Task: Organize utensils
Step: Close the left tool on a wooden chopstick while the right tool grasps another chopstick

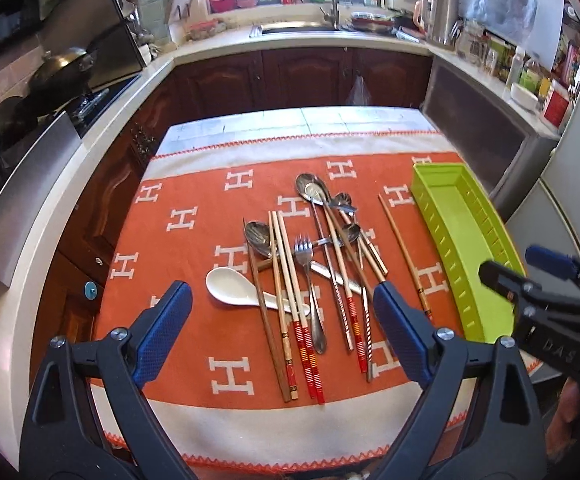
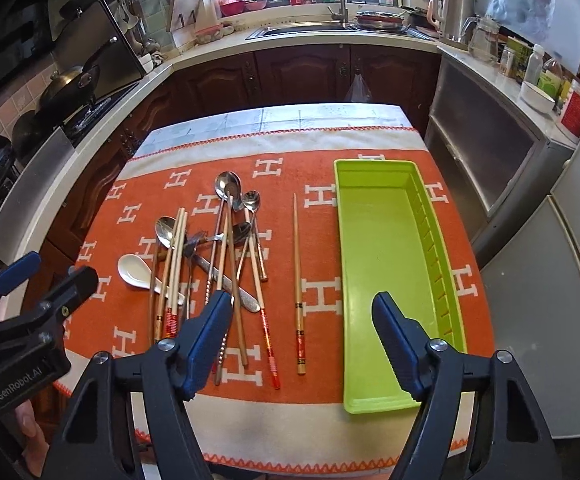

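Observation:
A pile of utensils (image 1: 314, 264) lies on the orange cloth: several chopsticks, metal spoons, a fork (image 1: 304, 248) and a white ceramic spoon (image 1: 229, 286). The pile also shows in the right wrist view (image 2: 209, 264). One chopstick (image 2: 298, 284) lies apart, between the pile and an empty green tray (image 2: 386, 280), which also shows in the left wrist view (image 1: 462, 240). My left gripper (image 1: 281, 300) is open above the near end of the pile. My right gripper (image 2: 302, 312) is open above the near edge, between the pile and the tray, holding nothing.
The orange cloth with white H marks (image 1: 193, 248) covers a small table. Kitchen counters surround it: a stove with a pan (image 1: 61, 68) at left, a sink (image 1: 302, 28) at the back, a counter with bottles and a bowl (image 2: 538, 96) at right.

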`<move>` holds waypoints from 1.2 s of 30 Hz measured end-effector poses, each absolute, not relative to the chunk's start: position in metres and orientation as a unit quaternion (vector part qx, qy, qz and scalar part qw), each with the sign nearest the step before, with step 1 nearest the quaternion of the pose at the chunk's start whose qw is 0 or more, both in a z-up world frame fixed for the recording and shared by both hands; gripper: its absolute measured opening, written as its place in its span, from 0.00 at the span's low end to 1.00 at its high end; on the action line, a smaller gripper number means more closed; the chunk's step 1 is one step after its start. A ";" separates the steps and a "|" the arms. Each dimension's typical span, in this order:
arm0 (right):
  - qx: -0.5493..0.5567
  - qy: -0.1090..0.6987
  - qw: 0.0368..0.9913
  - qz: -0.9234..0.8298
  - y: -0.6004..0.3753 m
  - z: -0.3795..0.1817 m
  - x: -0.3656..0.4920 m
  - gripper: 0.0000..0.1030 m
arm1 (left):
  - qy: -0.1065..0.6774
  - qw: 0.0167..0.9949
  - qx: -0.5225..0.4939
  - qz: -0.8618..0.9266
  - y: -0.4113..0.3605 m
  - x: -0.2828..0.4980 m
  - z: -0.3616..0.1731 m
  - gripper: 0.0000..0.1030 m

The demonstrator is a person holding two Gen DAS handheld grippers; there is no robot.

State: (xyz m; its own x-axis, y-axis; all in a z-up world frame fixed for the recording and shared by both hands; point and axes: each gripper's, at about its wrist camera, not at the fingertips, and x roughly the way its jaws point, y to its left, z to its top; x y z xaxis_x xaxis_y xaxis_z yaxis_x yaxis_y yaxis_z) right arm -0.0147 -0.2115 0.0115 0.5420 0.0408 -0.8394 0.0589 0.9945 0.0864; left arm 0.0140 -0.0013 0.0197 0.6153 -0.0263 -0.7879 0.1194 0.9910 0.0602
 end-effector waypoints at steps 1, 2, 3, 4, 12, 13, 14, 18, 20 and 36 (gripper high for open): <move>0.052 0.478 0.877 -0.001 -0.210 0.013 -0.011 0.69 | 0.443 0.894 0.053 -0.041 0.001 0.016 0.019 0.88; 0.051 0.478 0.877 0.003 -0.208 0.014 -0.008 0.67 | 0.449 0.891 0.052 -0.045 0.003 0.019 0.019 0.88; 0.051 0.477 0.877 0.008 -0.207 0.015 -0.005 0.66 | 0.449 0.891 0.050 -0.049 0.005 0.020 0.018 0.88; 0.051 0.477 0.877 0.016 -0.205 0.016 0.000 0.66 | 0.446 0.892 0.050 -0.054 0.006 0.021 0.019 0.88; 0.048 0.489 0.870 0.046 -0.189 0.009 0.030 0.55 | 0.456 0.887 0.026 -0.069 0.023 0.039 0.013 0.88; 0.049 0.492 0.868 0.050 -0.187 0.005 0.035 0.53 | 0.460 0.885 0.024 -0.064 0.027 0.042 0.009 0.88; 0.048 0.496 0.866 0.052 -0.184 0.001 0.039 0.52 | 0.467 0.882 0.023 -0.059 0.032 0.046 0.003 0.88; 0.050 0.513 0.854 0.068 -0.173 -0.023 0.055 0.47 | 0.488 0.871 0.004 -0.054 0.050 0.056 -0.023 0.86; 0.043 0.521 0.849 0.072 -0.166 -0.038 0.062 0.44 | 0.502 0.862 -0.013 -0.061 0.059 0.060 -0.039 0.72; 0.049 0.559 0.822 0.099 -0.142 -0.118 0.095 0.19 | 0.580 0.807 -0.065 -0.092 0.058 0.078 -0.131 0.31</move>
